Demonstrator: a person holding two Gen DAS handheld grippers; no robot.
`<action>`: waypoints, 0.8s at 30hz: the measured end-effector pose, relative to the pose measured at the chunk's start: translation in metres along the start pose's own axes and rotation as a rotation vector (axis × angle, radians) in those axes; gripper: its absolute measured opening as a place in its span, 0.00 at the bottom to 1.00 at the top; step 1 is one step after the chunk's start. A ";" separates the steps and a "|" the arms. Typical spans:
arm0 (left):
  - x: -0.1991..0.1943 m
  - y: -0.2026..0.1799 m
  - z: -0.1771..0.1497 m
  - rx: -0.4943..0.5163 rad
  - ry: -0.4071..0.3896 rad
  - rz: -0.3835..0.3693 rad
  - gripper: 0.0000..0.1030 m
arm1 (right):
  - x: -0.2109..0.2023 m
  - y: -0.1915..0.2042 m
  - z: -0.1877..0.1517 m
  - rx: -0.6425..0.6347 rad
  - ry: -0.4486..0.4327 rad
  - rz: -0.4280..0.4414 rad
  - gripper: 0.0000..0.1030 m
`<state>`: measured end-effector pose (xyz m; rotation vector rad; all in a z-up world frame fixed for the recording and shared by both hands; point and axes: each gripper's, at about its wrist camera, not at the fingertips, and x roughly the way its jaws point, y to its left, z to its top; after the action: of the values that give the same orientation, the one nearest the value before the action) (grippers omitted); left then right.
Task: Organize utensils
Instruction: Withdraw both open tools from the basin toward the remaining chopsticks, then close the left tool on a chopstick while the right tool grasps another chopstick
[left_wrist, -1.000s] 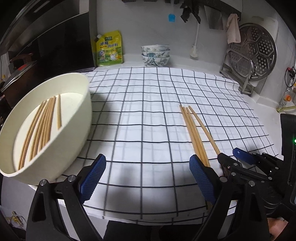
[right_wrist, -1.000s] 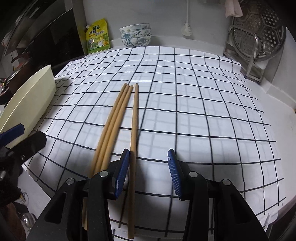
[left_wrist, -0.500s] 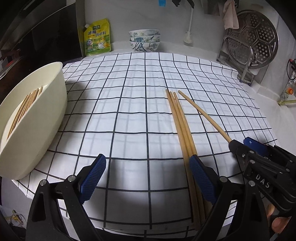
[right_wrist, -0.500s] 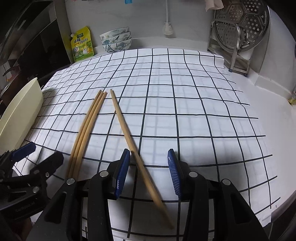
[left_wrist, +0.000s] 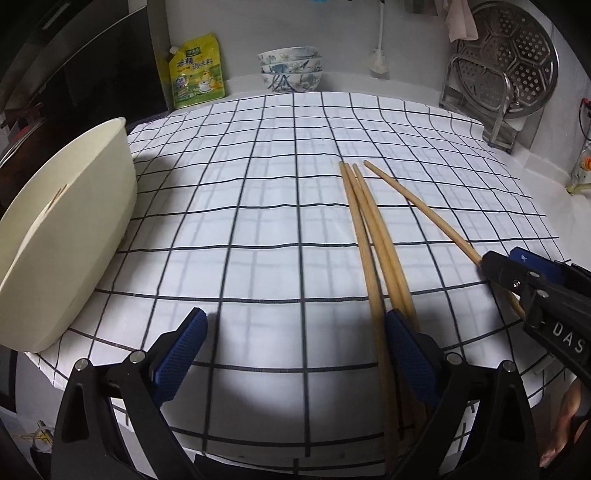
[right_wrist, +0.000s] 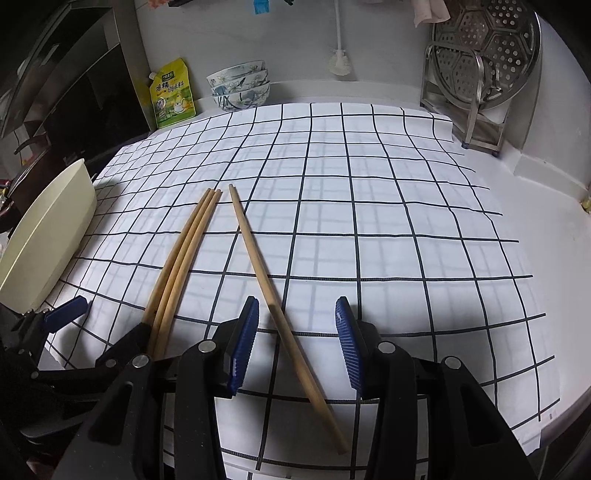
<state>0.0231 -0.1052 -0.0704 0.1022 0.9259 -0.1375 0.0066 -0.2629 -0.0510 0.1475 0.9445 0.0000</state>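
Several wooden chopsticks lie on the checked cloth. A bundle of three lies together, and a single chopstick lies angled to its right. My left gripper is open and empty, its right finger over the bundle's near end. My right gripper is open, with the single chopstick between its jaws, not clamped. A cream tub stands at the left; its chopsticks barely show.
A stack of patterned bowls and a yellow pouch stand at the back. A metal rack with a steamer plate stands at the back right. The cloth's front edge hangs over the counter.
The left gripper has swung right, away from the tub, toward the bundle. The single chopstick has been pushed askew from the bundle and now lies between the right gripper's jaws.
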 end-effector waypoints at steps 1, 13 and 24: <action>0.001 0.002 0.001 -0.009 0.003 0.002 0.92 | 0.000 0.001 0.000 -0.005 0.000 -0.001 0.40; 0.011 0.009 0.013 -0.038 -0.013 0.006 0.86 | 0.014 0.015 0.003 -0.079 0.004 -0.068 0.40; 0.004 -0.005 0.017 -0.003 -0.026 -0.053 0.13 | 0.014 0.024 0.003 -0.101 -0.006 -0.040 0.06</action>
<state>0.0380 -0.1130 -0.0639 0.0730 0.9026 -0.1857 0.0185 -0.2391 -0.0577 0.0354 0.9398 0.0103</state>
